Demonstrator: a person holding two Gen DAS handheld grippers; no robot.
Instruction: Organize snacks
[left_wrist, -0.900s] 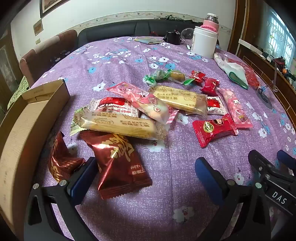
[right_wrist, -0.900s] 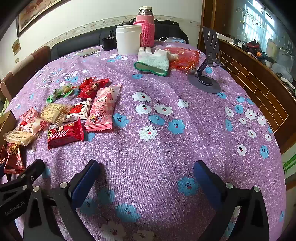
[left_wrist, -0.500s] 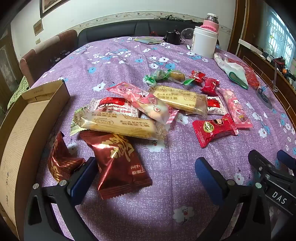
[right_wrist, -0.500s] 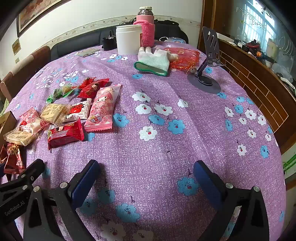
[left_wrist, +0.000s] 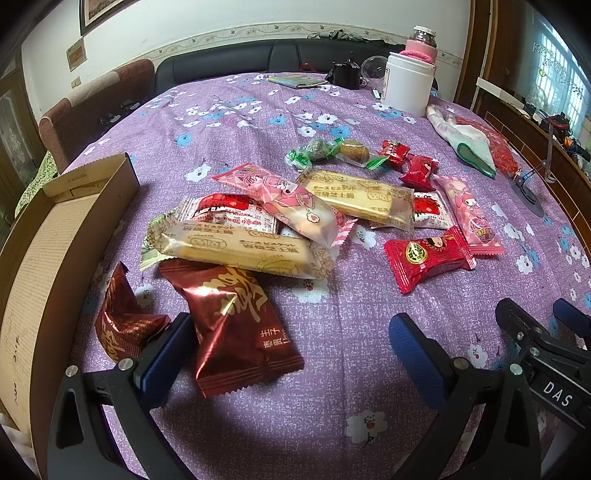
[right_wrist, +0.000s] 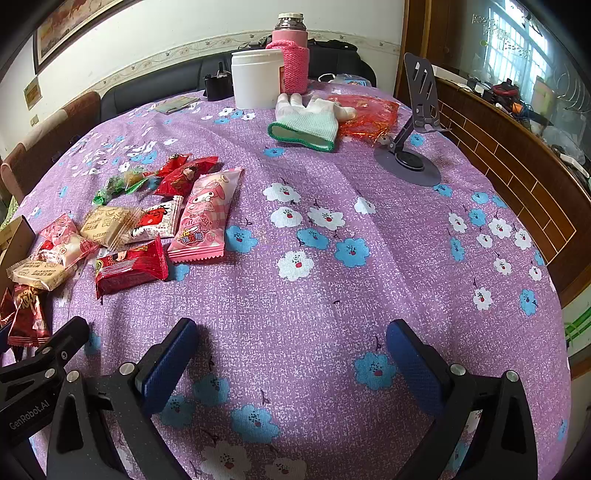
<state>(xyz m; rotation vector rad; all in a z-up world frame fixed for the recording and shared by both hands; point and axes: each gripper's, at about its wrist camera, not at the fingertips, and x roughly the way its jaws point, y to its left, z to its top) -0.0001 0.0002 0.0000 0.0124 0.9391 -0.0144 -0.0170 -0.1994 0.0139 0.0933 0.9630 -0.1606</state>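
Several wrapped snacks lie scattered on the purple flowered tablecloth (left_wrist: 332, 387). A dark red foil packet (left_wrist: 236, 328) lies between the fingers of my left gripper (left_wrist: 291, 347), which stands wide open and does not press on it. A second dark red packet (left_wrist: 122, 325) sits just left of the left finger. Beyond lie two yellow biscuit bars (left_wrist: 240, 251), pink packets (left_wrist: 284, 203), a red packet (left_wrist: 428, 258) and small candies. My right gripper (right_wrist: 291, 354) is open over bare cloth, with the snack pile (right_wrist: 129, 236) to its left.
An open cardboard box (left_wrist: 48, 251) stands at the left edge of the table. At the far side are a white jar (right_wrist: 256, 79), a pink-sleeved bottle (right_wrist: 291, 62), a glove (right_wrist: 310, 123), a red bag (right_wrist: 369, 114) and a phone stand (right_wrist: 417, 147). Chairs surround the table.
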